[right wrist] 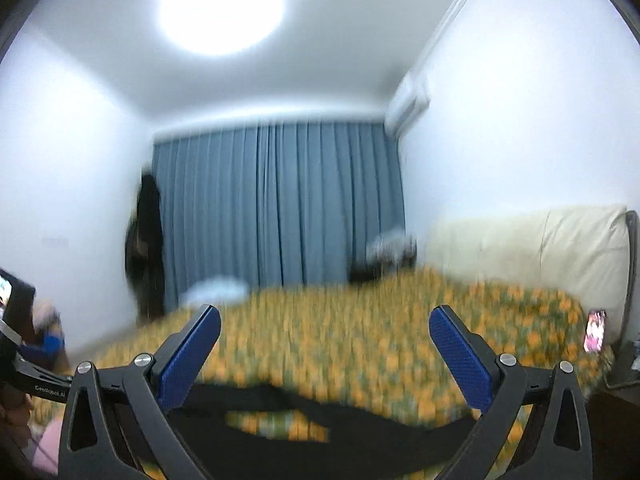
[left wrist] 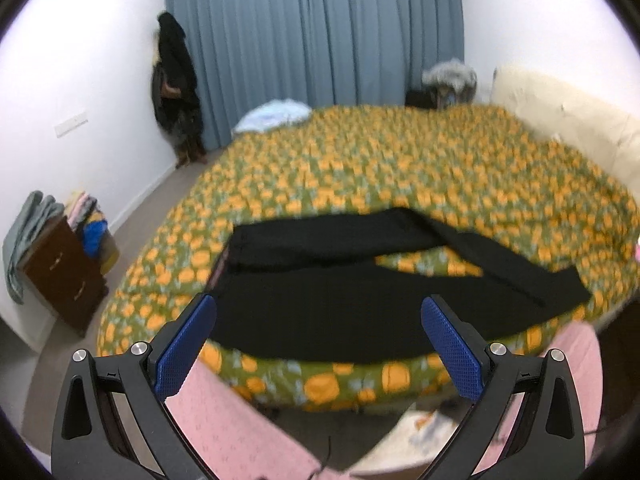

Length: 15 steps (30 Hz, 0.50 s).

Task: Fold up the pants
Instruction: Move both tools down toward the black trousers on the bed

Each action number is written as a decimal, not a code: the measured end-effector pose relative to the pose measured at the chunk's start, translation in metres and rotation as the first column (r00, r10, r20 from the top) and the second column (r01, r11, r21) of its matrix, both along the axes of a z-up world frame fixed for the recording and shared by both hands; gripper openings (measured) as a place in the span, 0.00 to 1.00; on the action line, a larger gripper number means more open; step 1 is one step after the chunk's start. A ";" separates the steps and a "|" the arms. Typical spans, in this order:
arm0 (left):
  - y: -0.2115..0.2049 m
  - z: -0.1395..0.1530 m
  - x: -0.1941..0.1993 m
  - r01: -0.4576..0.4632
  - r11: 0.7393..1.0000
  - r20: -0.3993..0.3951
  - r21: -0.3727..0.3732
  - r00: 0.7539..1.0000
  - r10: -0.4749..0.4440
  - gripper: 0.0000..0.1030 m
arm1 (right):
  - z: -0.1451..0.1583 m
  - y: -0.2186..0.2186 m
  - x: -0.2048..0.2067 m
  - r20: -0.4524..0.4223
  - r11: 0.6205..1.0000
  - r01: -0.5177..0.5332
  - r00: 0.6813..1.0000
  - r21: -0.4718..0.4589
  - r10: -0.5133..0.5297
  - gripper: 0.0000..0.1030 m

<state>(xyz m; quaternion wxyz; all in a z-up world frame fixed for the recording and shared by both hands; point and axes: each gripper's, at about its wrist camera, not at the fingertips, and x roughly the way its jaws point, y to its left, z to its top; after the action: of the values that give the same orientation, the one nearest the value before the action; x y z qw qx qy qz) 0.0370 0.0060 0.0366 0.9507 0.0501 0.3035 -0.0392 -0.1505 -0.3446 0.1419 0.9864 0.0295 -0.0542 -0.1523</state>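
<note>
Right now you're hovering both the left gripper and right gripper agape above limp black pants near the bed's front edge, so pinch the waistband.

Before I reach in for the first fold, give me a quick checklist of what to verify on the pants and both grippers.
1. Left gripper open and empty: ok.
2. Right gripper open and empty: ok.
3. Black pants fully on the bedspread, near its front edge: ok.
4. Legs laid together: not ok, they splay apart with bedspread showing between.
5. Fabric flat, no wrinkles: cannot tell, both views are blurred.
6. Either gripper touching the pants: cannot tell.
</note>
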 end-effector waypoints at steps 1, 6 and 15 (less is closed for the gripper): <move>0.001 0.005 0.005 -0.013 1.000 0.023 -0.004 1.000 0.013 1.00 | -0.005 -0.007 0.005 -0.004 0.999 -0.032 0.999 0.012 0.032 1.00; 0.006 -0.002 0.038 -0.125 0.992 0.053 0.034 0.991 0.123 1.00 | -0.079 -0.044 0.077 -0.509 0.967 0.108 0.860 0.230 0.025 1.00; -0.021 -0.059 0.104 -0.045 0.997 -0.172 0.063 0.984 0.056 0.99 | -0.129 -0.117 0.107 -0.600 0.973 0.154 0.800 0.169 -0.022 1.00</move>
<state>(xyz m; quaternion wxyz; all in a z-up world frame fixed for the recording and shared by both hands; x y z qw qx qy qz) 0.1414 -0.0149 -0.0225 0.9194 0.0669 0.3874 -0.0103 -0.0431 -0.4612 0.0132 0.9367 0.0815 0.2720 -0.2046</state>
